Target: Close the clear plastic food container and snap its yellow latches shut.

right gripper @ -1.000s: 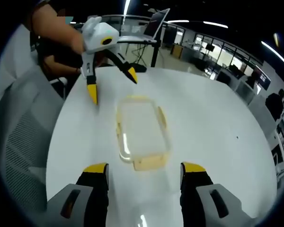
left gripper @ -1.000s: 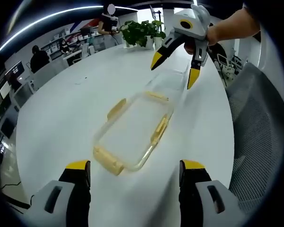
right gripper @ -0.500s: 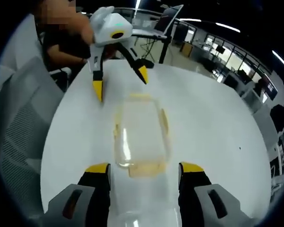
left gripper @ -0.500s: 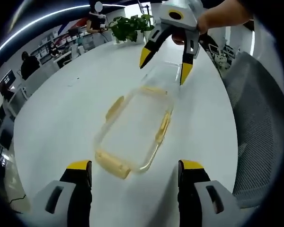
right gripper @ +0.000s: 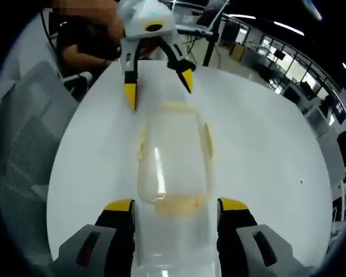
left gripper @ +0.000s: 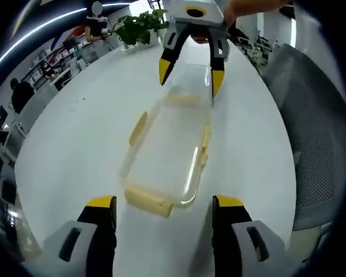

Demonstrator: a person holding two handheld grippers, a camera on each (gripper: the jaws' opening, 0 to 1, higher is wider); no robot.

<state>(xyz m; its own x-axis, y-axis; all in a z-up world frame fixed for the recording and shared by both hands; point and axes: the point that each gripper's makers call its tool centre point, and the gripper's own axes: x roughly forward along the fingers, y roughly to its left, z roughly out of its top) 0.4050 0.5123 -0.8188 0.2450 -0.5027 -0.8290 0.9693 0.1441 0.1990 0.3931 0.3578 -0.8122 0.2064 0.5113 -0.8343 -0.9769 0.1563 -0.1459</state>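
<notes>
Two grippers face each other across a clear plastic food container [left gripper: 166, 151] that lies lengthwise on a white desk [left gripper: 75, 138]. In the left gripper view, the left gripper [left gripper: 164, 209] sits nearest, its yellow-tipped jaws spread wide apart and holding nothing; the container's near end, with a yellow latch [left gripper: 147, 200], lies between and just beyond the jaw tips. Further yellow latches run along both long sides of the container. At the container's far end the right gripper [left gripper: 188, 72] hangs with its jaws apart, straddling that end; contact cannot be confirmed. In the right gripper view, the right gripper's own jaws rise at the bottom, spread apart, with the container [right gripper: 174, 158] between and beyond them and the left gripper [right gripper: 160, 88] at its far end, held by a hand [right gripper: 98, 23]. A grey mesh chair [left gripper: 303, 115] stands beside the desk. A potted plant [left gripper: 137, 29] stands at the desk's far edge.
</notes>
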